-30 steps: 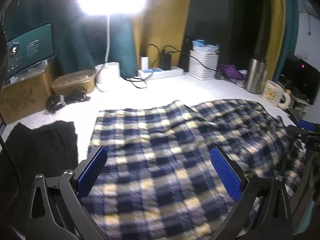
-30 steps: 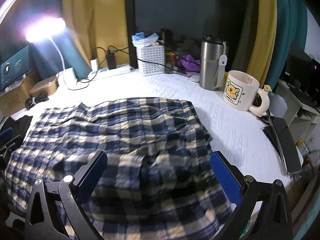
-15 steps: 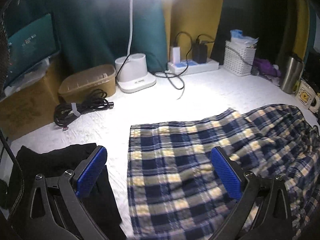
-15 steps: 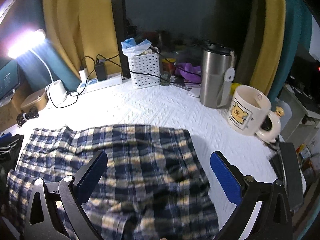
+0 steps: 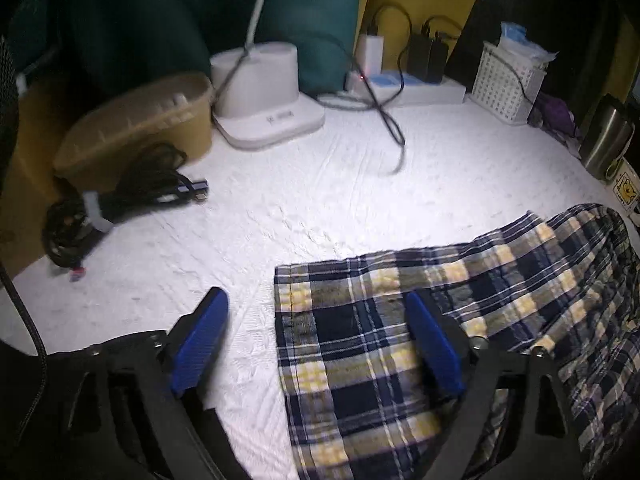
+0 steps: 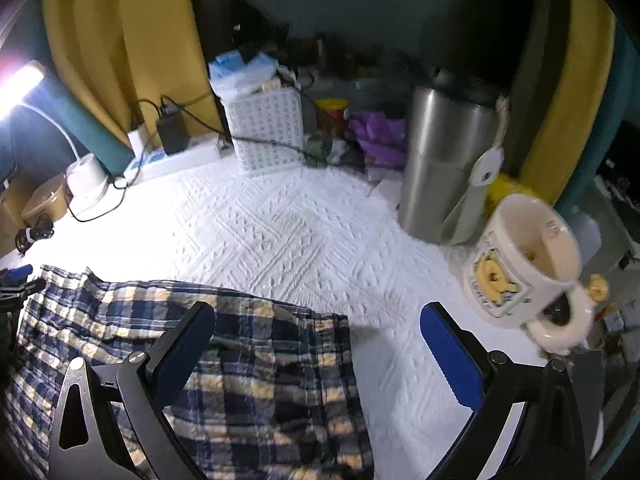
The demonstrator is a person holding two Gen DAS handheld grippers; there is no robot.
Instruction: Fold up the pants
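The blue, white and yellow plaid pants (image 5: 352,360) lie flat on the white textured table cover (image 5: 320,200). My left gripper (image 5: 316,296) hangs over their left hem corner. Its jaws are closing, with that corner between the blue pads and neither pad pressing on it. In the right wrist view the pants (image 6: 260,380) fill the lower left. My right gripper (image 6: 316,312) stands open over their rumpled right edge, the left finger above cloth and the right finger above bare cover. The left gripper (image 6: 16,276) shows at that view's far left edge.
At the back left stand a white lamp base (image 5: 264,92), a brown lidded box (image 5: 140,120) and a black cable bundle (image 5: 120,204). A power strip (image 5: 404,84) and white basket (image 6: 266,132) line the back. A steel tumbler (image 6: 444,168) and bear mug (image 6: 520,264) stand at the right.
Both grippers have moved outward over the pants, the left one to the left hem and the right one to the right edge, and both sit lower. The left jaws have narrowed.
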